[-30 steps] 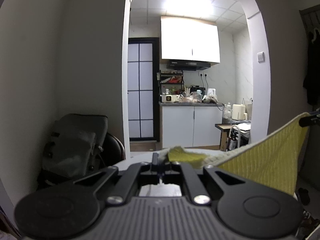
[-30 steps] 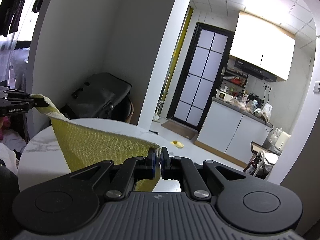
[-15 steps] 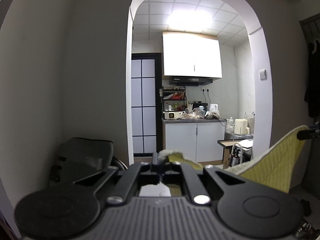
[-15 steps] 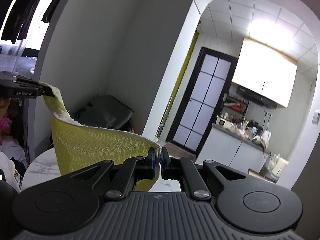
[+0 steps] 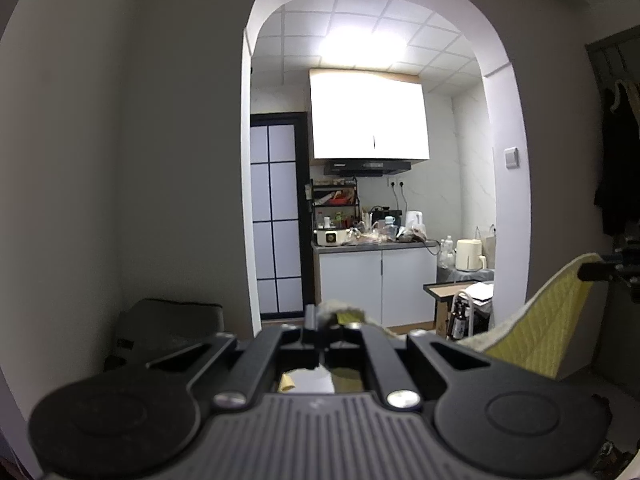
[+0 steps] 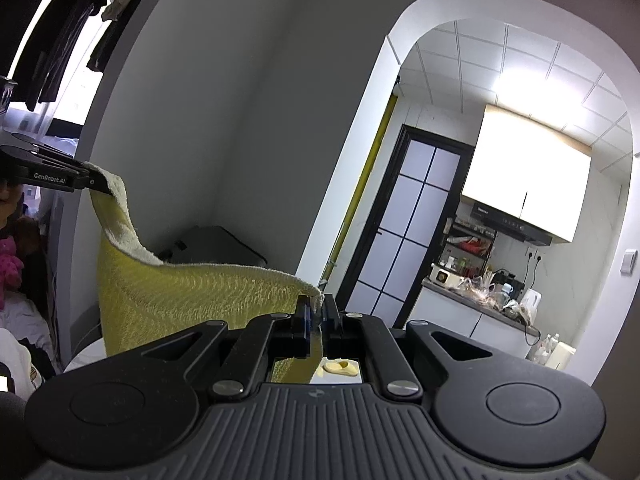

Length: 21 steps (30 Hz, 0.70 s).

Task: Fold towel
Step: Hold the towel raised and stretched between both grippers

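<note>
A yellow quilted towel (image 6: pixel 168 300) with a pale fluffy edge hangs in the air, stretched between both grippers. My right gripper (image 6: pixel 316 310) is shut on one top corner. My left gripper (image 5: pixel 322 320) is shut on the other corner, a tuft of which pokes out above its tips. In the left wrist view the towel (image 5: pixel 548 328) sags off to the right, up to the other gripper's tip (image 5: pixel 596 270). In the right wrist view the left gripper's tip (image 6: pixel 96 184) pinches the far corner at upper left. The towel's lower part is hidden behind the gripper bodies.
A round white marble table (image 6: pixel 86 354) shows only as a sliver below the towel. A dark bag on a chair (image 5: pixel 168 332) stands by the wall. An archway (image 5: pixel 368 12) opens onto a kitchen with white cabinets (image 5: pixel 376 284). Clothes hang at the upper left (image 6: pixel 60 32).
Both grippers have risen with the towel corners held. The table has dropped almost out of both views, and the towel now hangs higher and freer between them.
</note>
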{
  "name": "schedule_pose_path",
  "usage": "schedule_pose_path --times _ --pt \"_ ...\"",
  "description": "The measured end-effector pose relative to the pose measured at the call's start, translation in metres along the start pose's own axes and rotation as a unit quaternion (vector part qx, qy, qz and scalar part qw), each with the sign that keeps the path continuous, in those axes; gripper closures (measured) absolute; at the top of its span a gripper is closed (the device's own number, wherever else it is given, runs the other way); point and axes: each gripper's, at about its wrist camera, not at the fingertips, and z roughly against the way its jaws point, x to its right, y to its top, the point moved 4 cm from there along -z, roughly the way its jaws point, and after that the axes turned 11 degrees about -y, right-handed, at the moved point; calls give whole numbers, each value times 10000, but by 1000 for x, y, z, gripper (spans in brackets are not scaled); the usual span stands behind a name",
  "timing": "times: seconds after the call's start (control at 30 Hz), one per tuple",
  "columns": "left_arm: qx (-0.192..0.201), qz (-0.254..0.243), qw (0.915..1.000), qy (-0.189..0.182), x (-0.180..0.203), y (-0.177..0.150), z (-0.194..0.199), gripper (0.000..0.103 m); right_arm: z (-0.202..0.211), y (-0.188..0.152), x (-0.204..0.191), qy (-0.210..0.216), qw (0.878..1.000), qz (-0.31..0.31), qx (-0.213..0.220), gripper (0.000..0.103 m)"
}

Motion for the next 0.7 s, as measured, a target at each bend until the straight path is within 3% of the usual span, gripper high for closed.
schedule_pose_path --times 0.37,0.7 --pt "23 55 10000 4 5 11 -18 101 -7 -2 10 -87 9999 -103 54 97" --pt "-160 48 9999 -39 1 10 -64 101 -55 -9 26 -90 9999 -64 -25 97"
